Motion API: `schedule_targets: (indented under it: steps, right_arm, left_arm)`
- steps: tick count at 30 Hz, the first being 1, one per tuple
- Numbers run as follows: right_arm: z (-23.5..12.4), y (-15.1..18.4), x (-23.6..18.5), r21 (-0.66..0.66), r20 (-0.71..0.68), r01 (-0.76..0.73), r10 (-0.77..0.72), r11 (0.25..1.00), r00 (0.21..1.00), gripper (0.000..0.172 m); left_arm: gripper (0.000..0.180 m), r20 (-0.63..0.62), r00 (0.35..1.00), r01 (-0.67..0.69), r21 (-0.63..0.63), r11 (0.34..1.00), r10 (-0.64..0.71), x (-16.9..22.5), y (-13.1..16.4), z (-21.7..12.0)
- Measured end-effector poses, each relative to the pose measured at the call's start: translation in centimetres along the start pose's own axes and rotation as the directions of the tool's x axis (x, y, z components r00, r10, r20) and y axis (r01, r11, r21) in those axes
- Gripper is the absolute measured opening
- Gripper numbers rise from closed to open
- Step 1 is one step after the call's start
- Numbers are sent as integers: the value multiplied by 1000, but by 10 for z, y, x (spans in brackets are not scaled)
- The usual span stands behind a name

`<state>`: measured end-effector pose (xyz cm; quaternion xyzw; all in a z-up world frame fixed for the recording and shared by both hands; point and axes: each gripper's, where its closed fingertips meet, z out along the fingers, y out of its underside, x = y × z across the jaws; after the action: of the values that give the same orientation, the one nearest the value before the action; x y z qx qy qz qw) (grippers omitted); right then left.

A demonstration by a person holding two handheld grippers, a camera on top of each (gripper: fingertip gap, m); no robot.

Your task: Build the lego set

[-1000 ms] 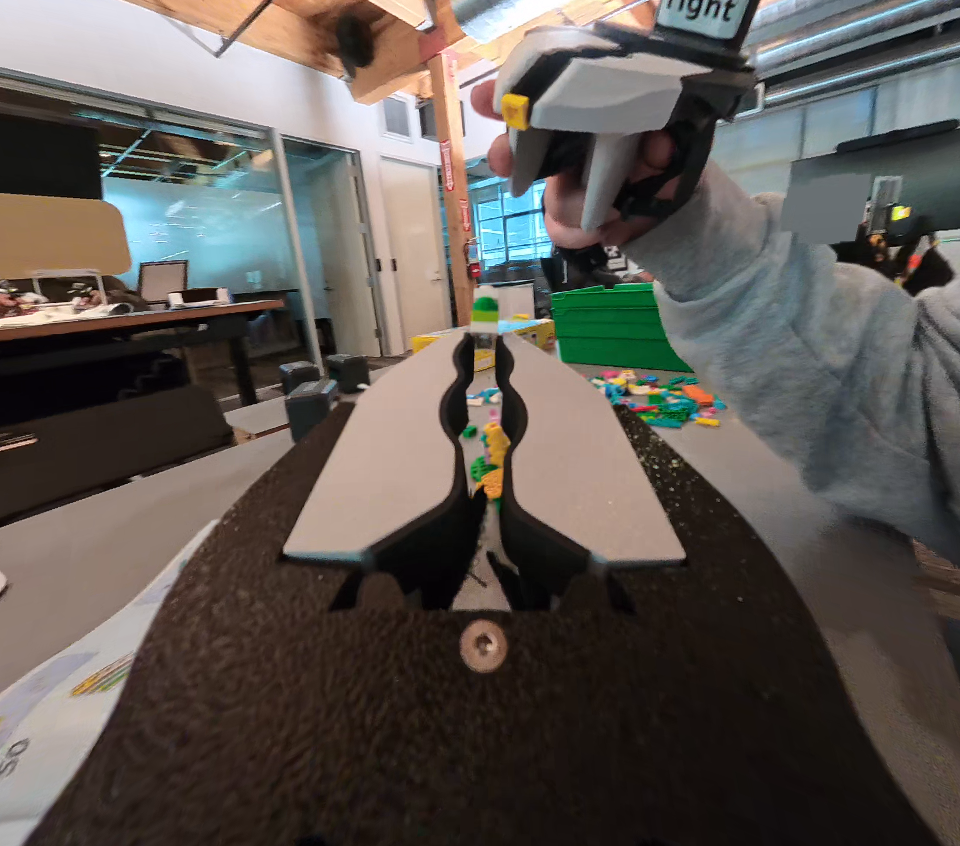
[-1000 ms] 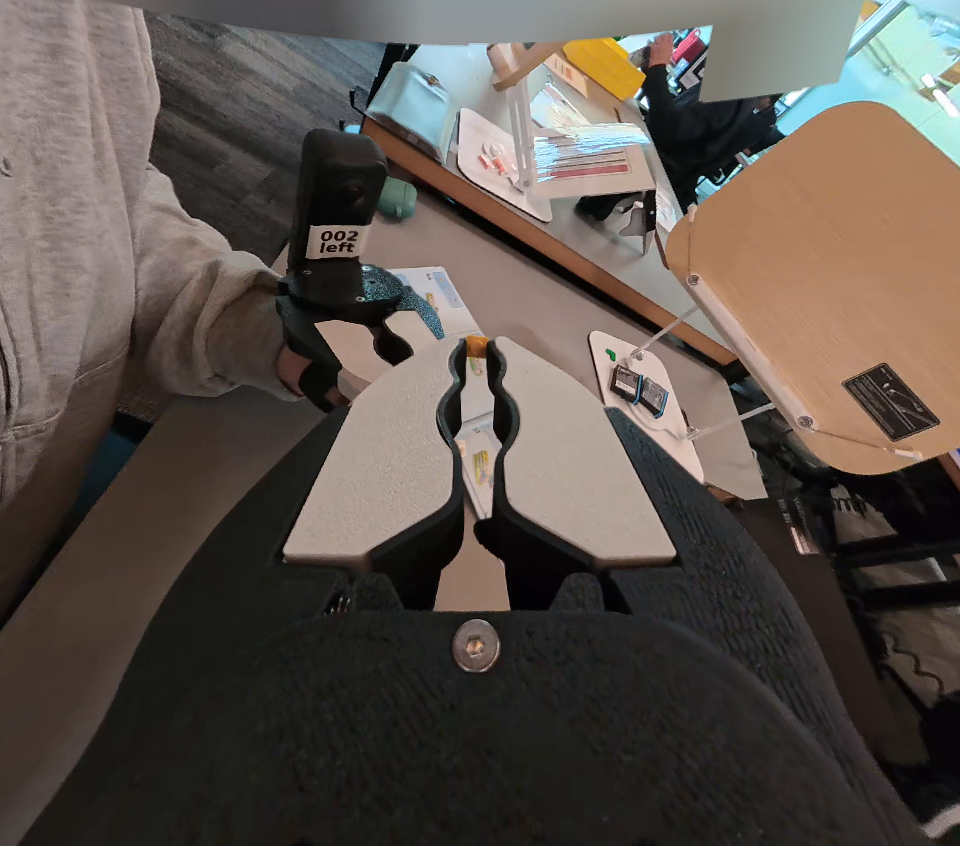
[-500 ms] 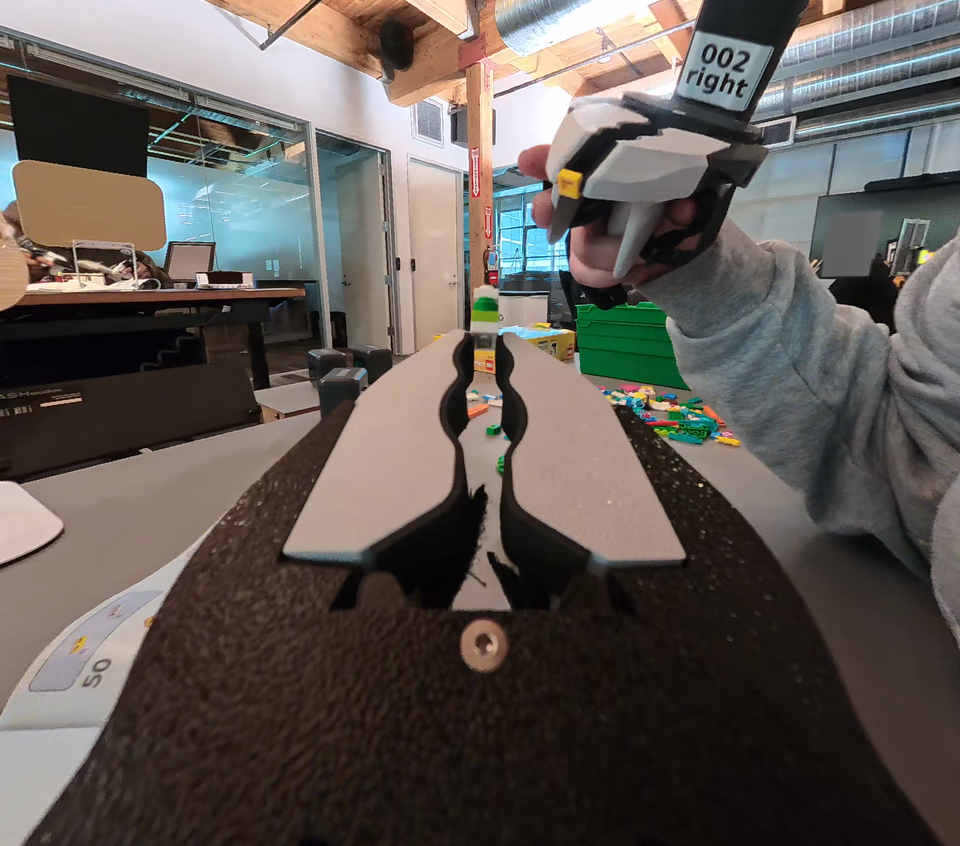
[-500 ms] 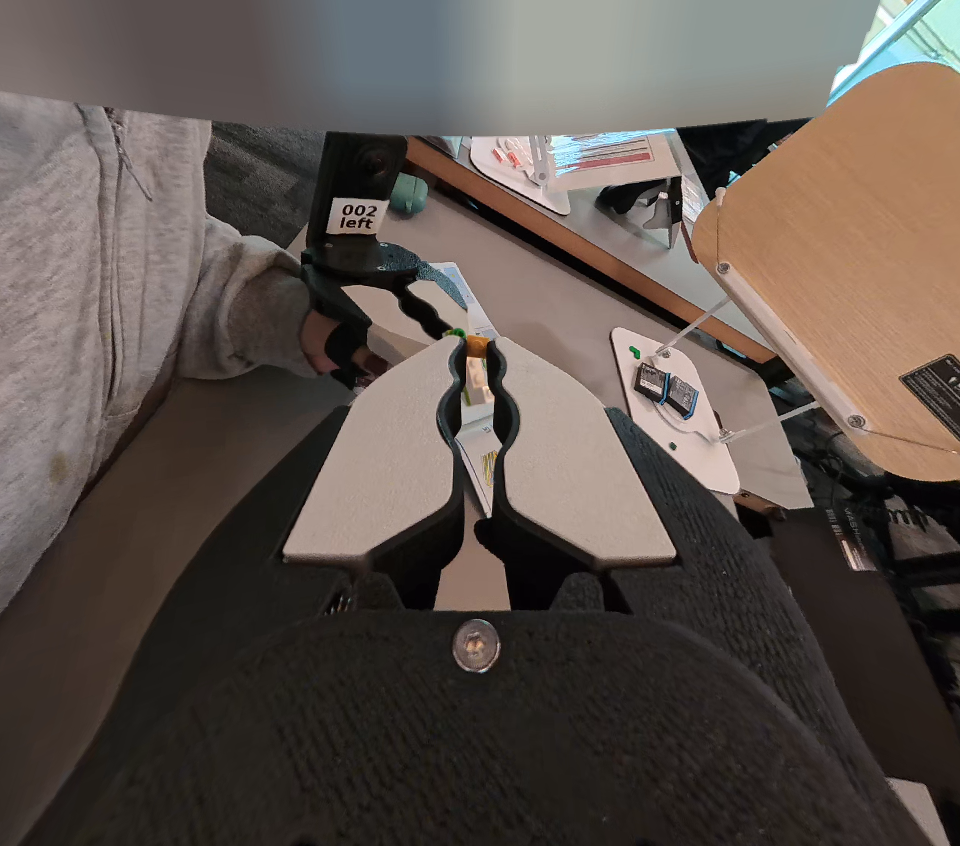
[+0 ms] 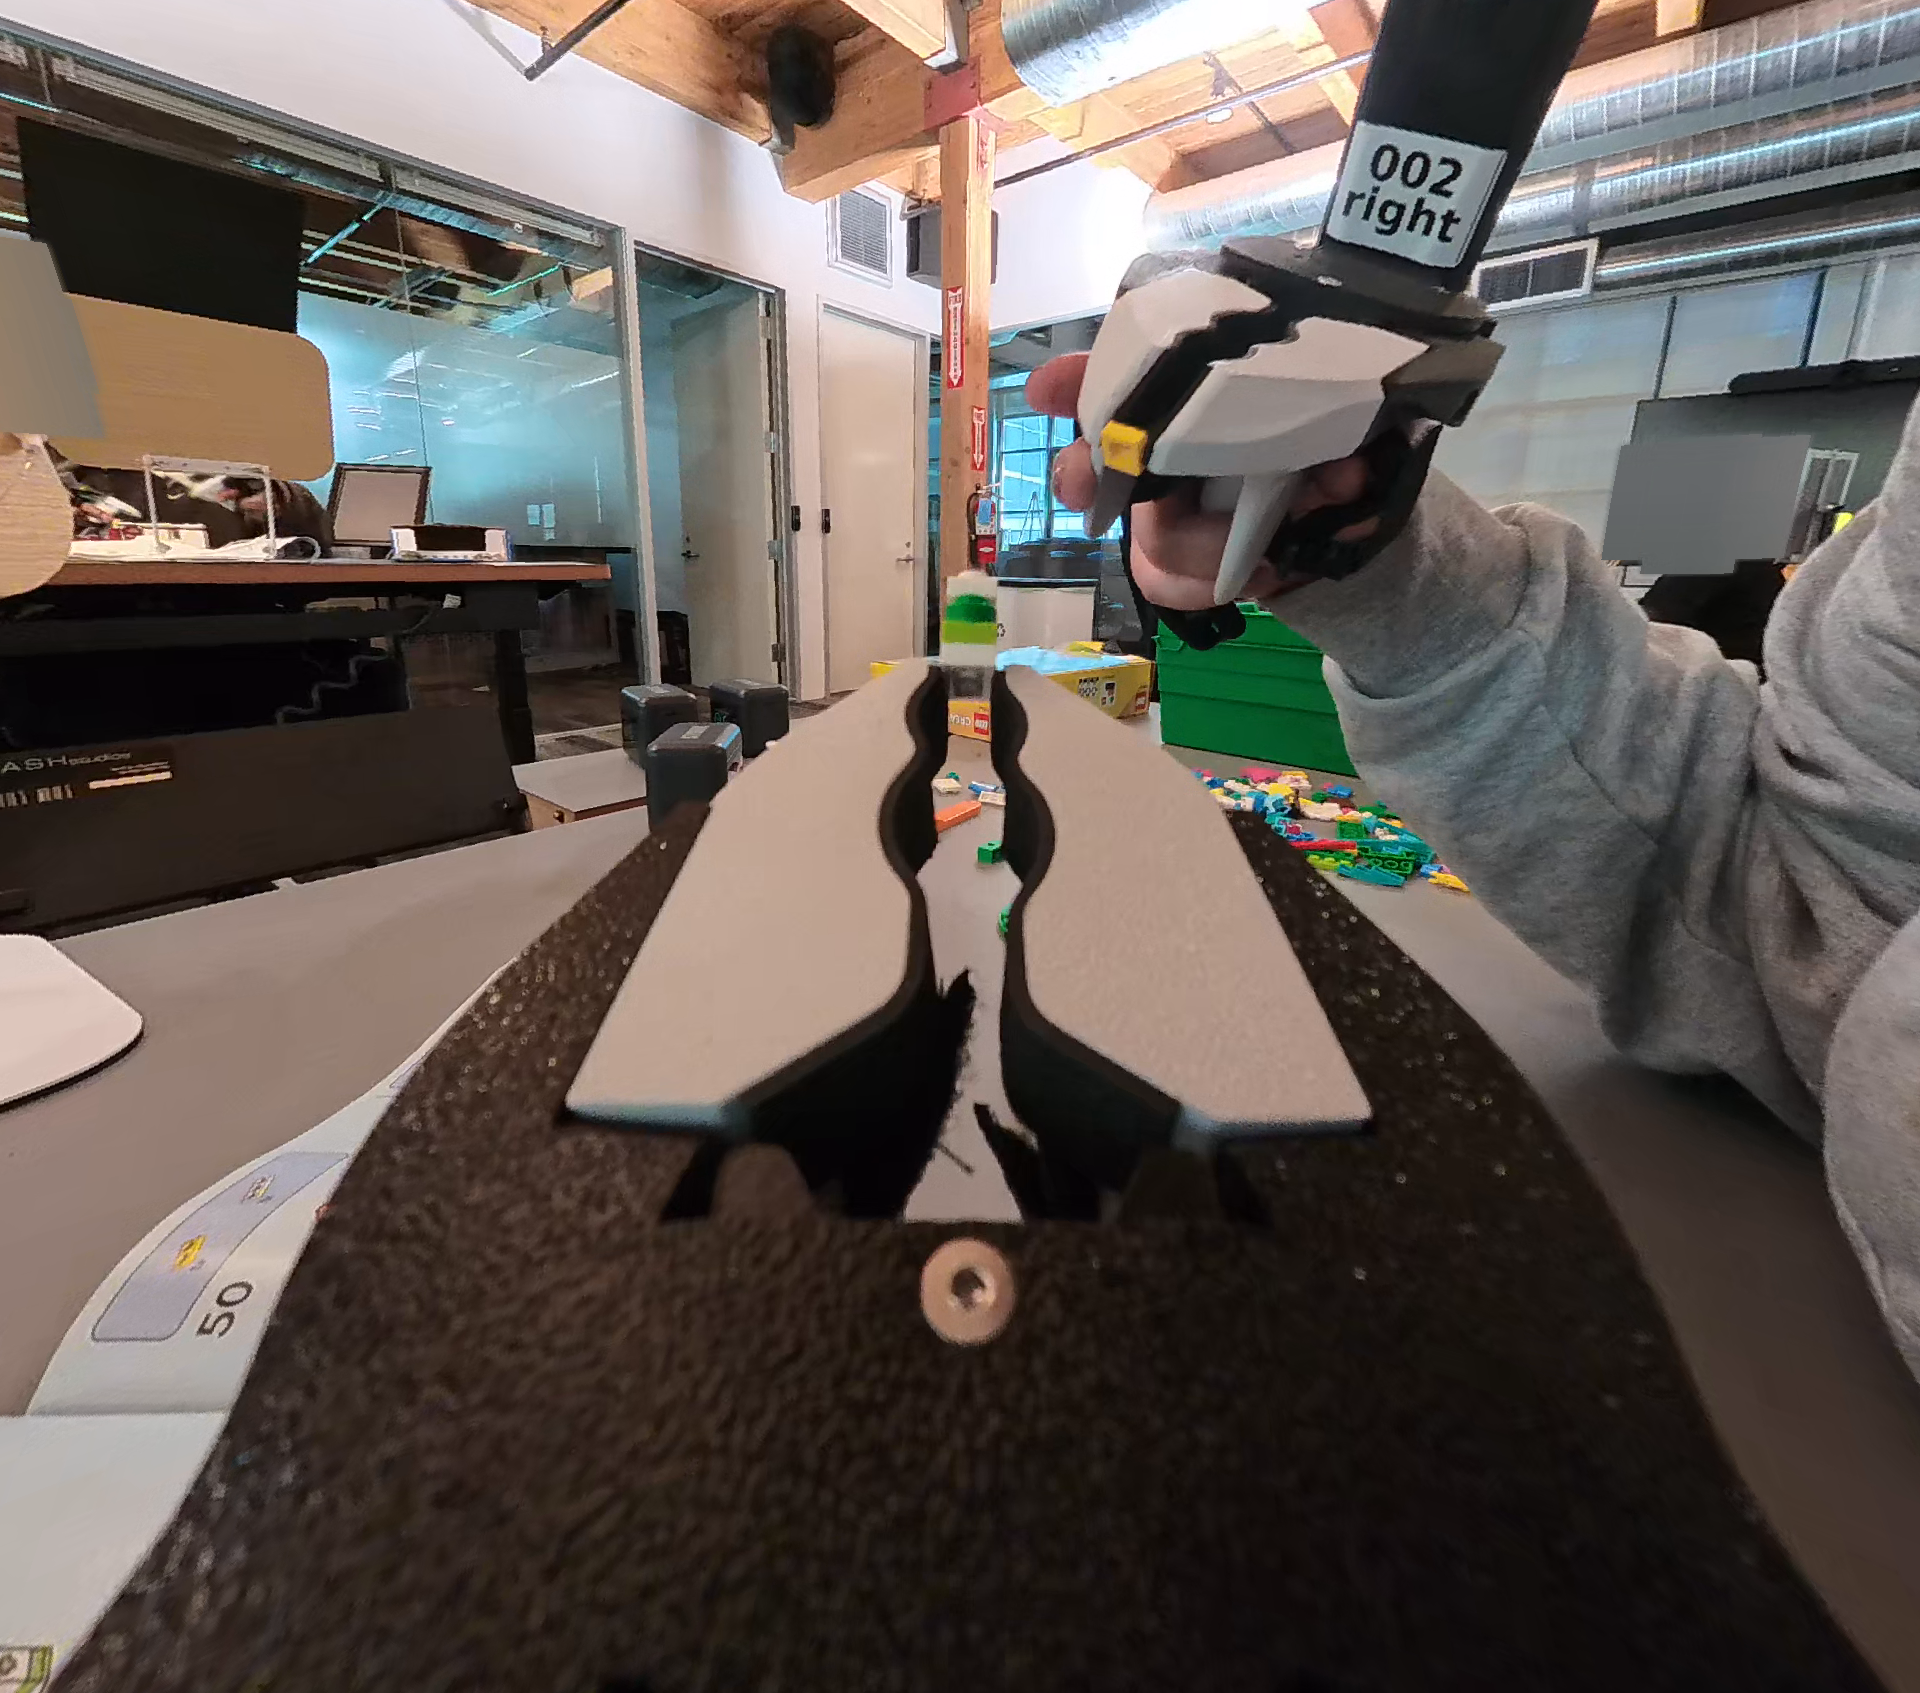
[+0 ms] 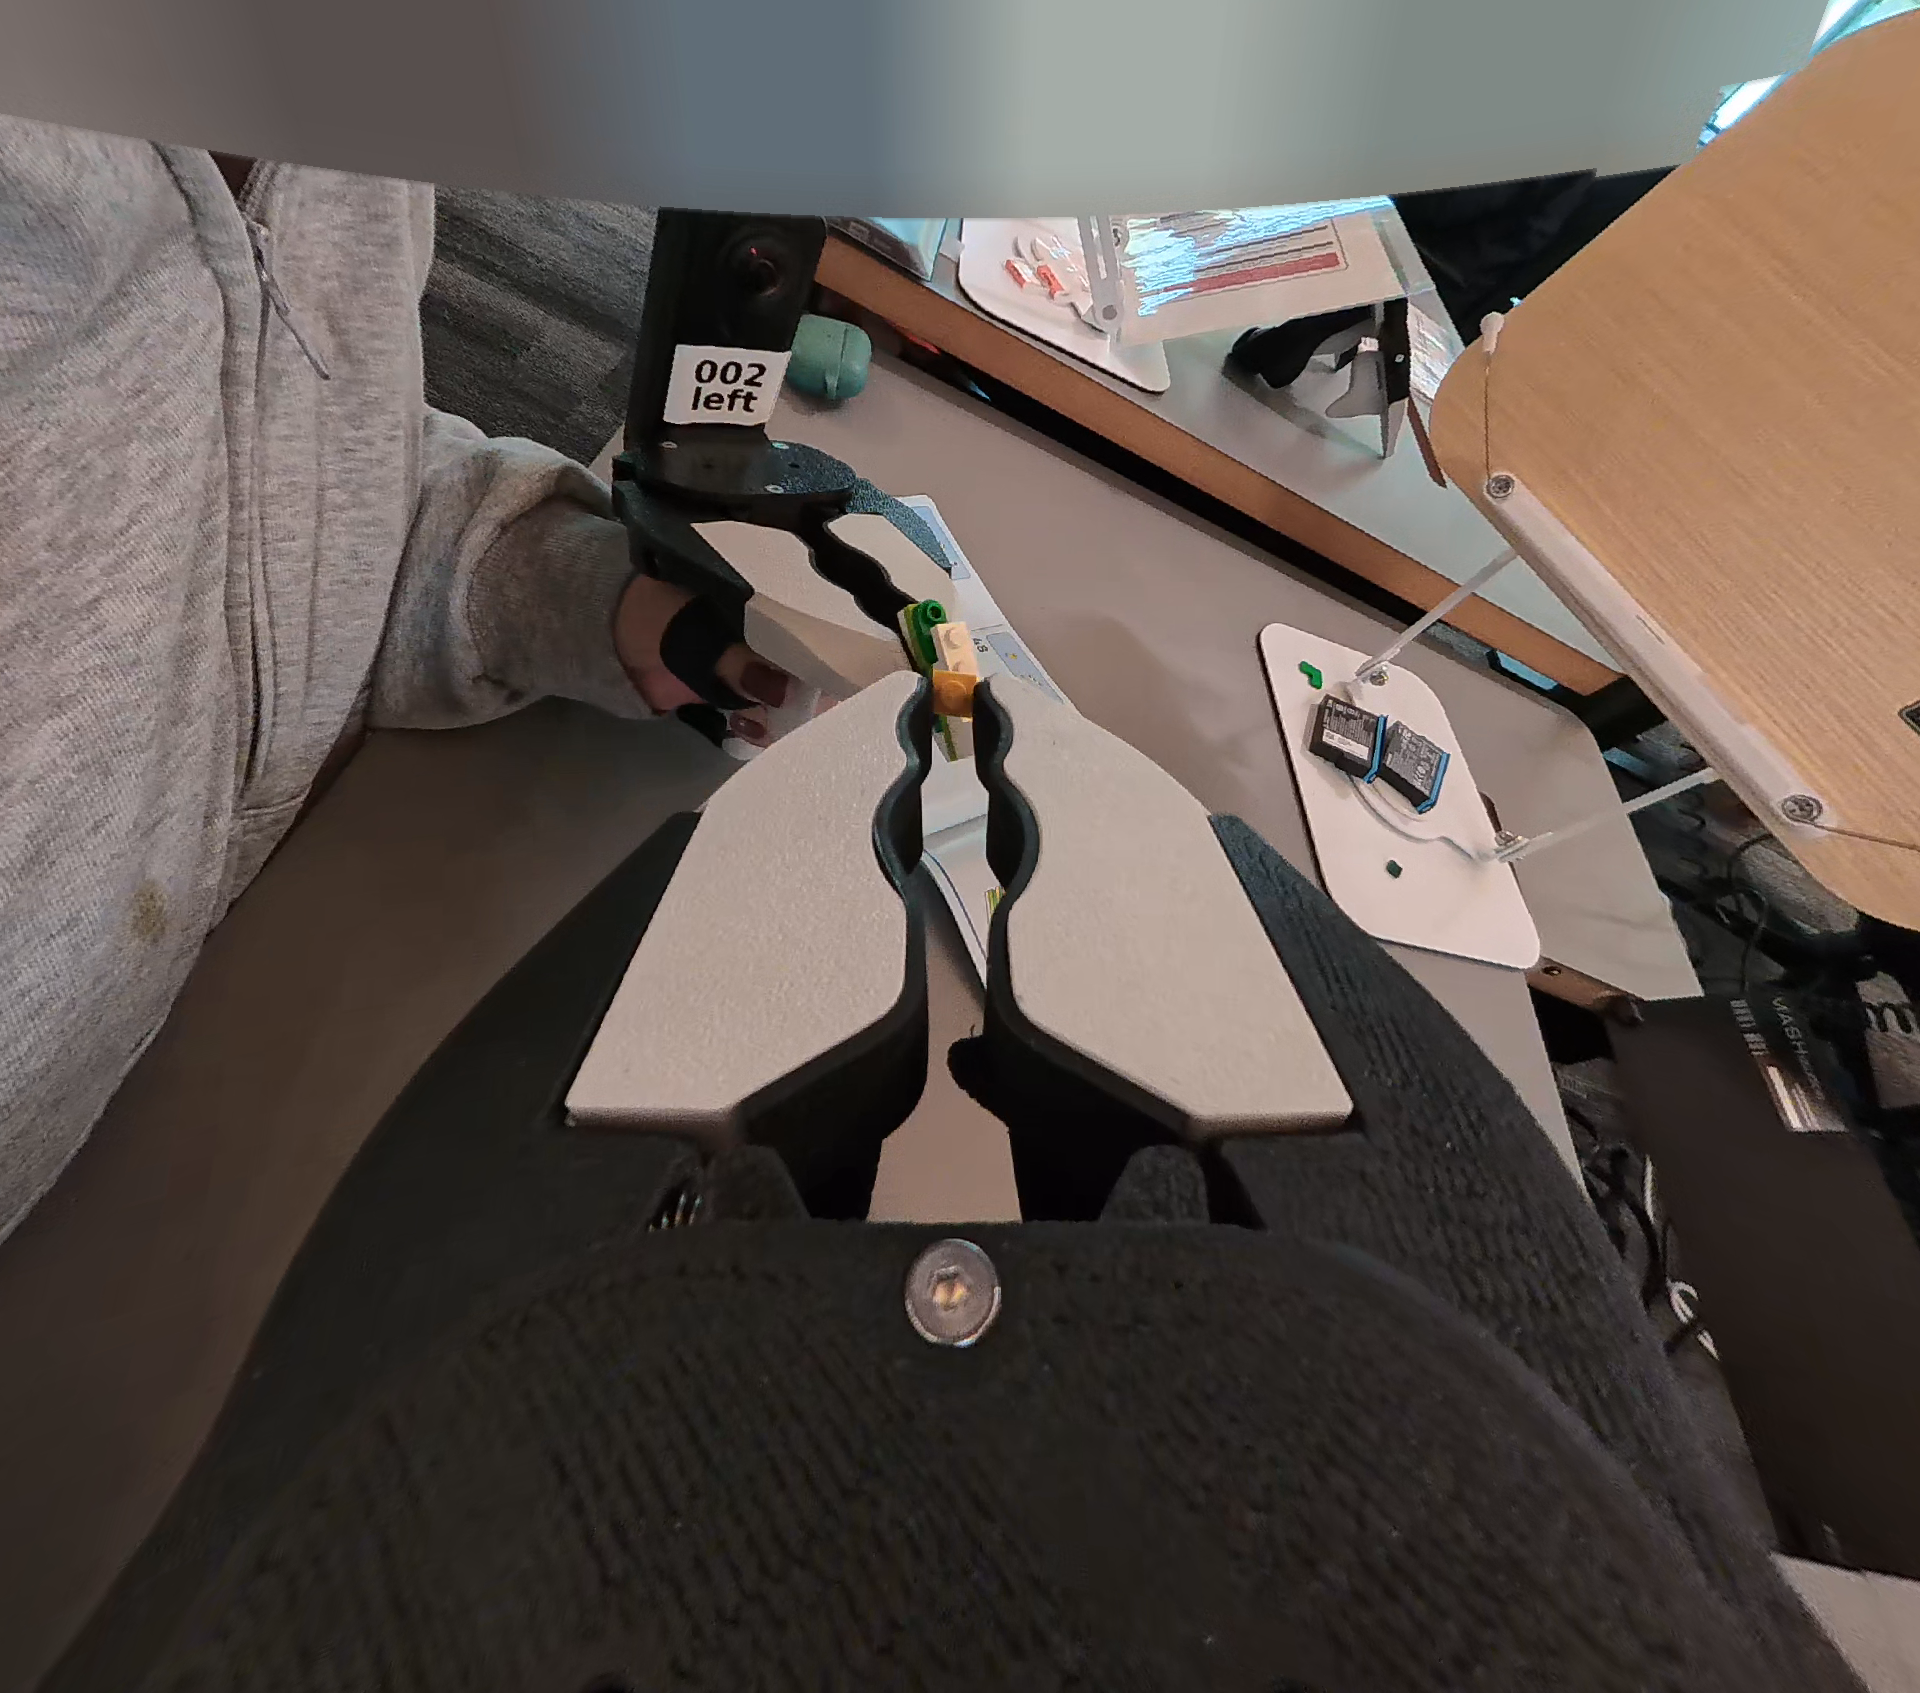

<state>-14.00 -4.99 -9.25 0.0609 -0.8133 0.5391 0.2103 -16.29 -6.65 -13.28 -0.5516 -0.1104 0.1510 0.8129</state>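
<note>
Left gripper [image 5: 968,679] is held nearly closed at the near table edge, its fingertips [image 5: 1023,687] clamped on a small stack of bricks [image 5: 968,620]: white, dark green and lime layers seen standing up out of the tips. Right gripper [image 6: 954,696] is likewise narrowed onto a yellow-orange brick [image 6: 953,693], pinched at the very tips. In the right wrist view the yellow-orange brick is seen just beside the stack, close to or touching its white end; contact cannot be told for sure. A printed sheet [image 6: 997,822] lies on the grey table [image 6: 1143,604] under both grippers. Farther out, a loose heap of coloured bricks [image 5: 1340,822] is spread toward the far edge, with a yellow box [image 5: 1091,687] and green bin [image 5: 1247,687] behind. Judged progress: a short stack is built, the yellow-orange piece not seen seated, many bricks unused.
</note>
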Motion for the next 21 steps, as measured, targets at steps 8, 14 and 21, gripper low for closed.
schedule_targets:
  steps: [8, 14, 21]
  right_arm:
    - [0, 1, 0, -5, -2, 2, -2, 1000, 1000, 6]
    - [-2, 0, 1, -8, -7, 5, -5, 1000, 1000, 6]
    - [-2, 3, 3, -19, -16, 4, -4, 1000, 1000, 6]
  left_arm:
    - [8, -4, 1000, -3, -4, 1000, 3, 1, 1, 0]
    - [8, -7, 1000, -4, -6, 1000, 4, 2, 1, 0]
    - [8, -13, 1000, 3, -13, 1000, -3, 3, 3, 1]
